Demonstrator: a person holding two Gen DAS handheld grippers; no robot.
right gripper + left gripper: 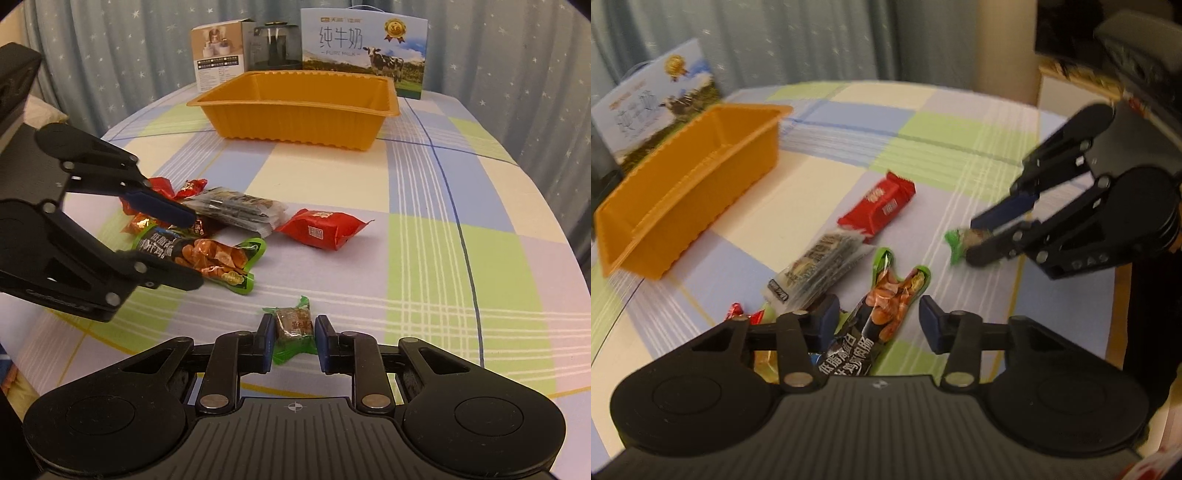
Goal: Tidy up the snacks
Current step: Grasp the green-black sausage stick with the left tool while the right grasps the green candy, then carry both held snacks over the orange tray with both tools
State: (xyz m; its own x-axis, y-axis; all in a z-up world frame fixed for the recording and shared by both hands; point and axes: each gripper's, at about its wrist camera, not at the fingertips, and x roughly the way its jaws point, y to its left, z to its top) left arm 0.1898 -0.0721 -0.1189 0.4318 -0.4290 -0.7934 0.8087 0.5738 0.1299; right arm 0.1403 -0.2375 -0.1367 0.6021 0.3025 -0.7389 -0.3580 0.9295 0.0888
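Right, two tongs over a counter (424, 192) with a checked cloth. Right tongs (294, 338) are pinching a small green-wrapped candy (293, 325), pads pressed against both its sides, near edge of the counter; in the left wrist view the same candy sits at the right between the blue-padded fingers. Left tongs (879, 321) are partly spread around the green-and-black sausage pack (886, 295); pads flank it with a gap on the right, so not gripping. In the right wrist view the pack lies between the left tongs' fingers, one above and one below it.

Snack pile, left of centre: sausage pack, a grey-and-clear packet (236, 210) just beyond it, small red and orange wrapped candies (166, 199) at the far left of the pile. Red packet (323, 229) lies just right of the pile, apart from the green candy.

Orange tray (295, 118) sits further back, well apart from the snacks. Behind it a milk carton box (364, 48), a dark jar (275, 46) and a small white box (218, 55). Starry curtain (129, 44) at the back.
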